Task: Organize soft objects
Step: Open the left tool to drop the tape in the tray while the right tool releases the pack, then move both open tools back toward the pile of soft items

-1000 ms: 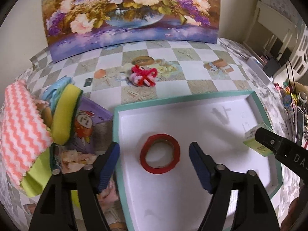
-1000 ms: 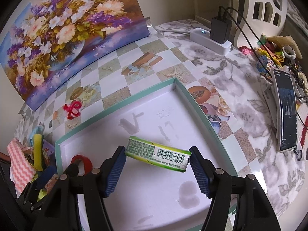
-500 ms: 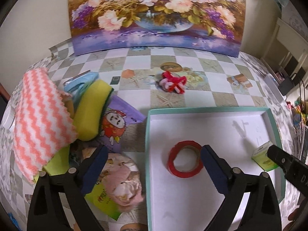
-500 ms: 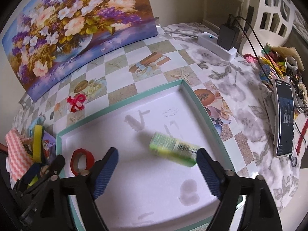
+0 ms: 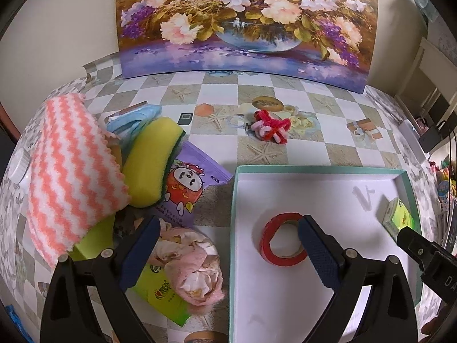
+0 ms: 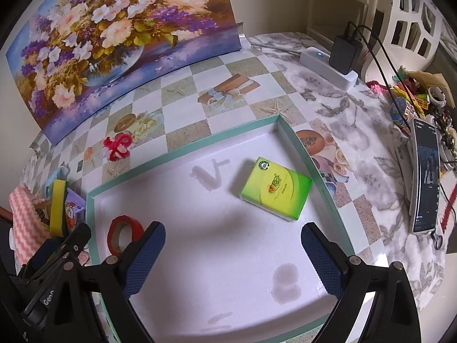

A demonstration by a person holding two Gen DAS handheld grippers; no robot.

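Note:
A white tray with a teal rim (image 5: 234,200) (image 6: 182,148) lies on the table. In it lie a red tape ring (image 5: 282,240) (image 6: 124,233) and a green tissue pack (image 6: 275,190) (image 5: 398,217), lying flat. My left gripper (image 5: 228,254) is open and empty, over the tray's left rim. My right gripper (image 6: 232,260) is open and empty, above the tray floor, short of the pack. Left of the tray lie a pink zigzag cloth (image 5: 71,177), a yellow sponge (image 5: 151,163), a purple pouch (image 5: 191,185), a crumpled pink cloth (image 5: 194,268) and a green packet (image 5: 162,294).
A red and pink pipe-cleaner bow (image 5: 270,130) (image 6: 118,147) lies on the checked tablecloth beyond the tray. A flower painting (image 5: 242,23) leans against the wall. At the right are a power strip with charger (image 6: 331,63), a phone (image 6: 424,177) and small clutter (image 6: 414,100).
My right gripper opened and let go of the green tissue pack, which now lies flat in the tray. My left gripper moved left, off the tape ring toward the soft pile.

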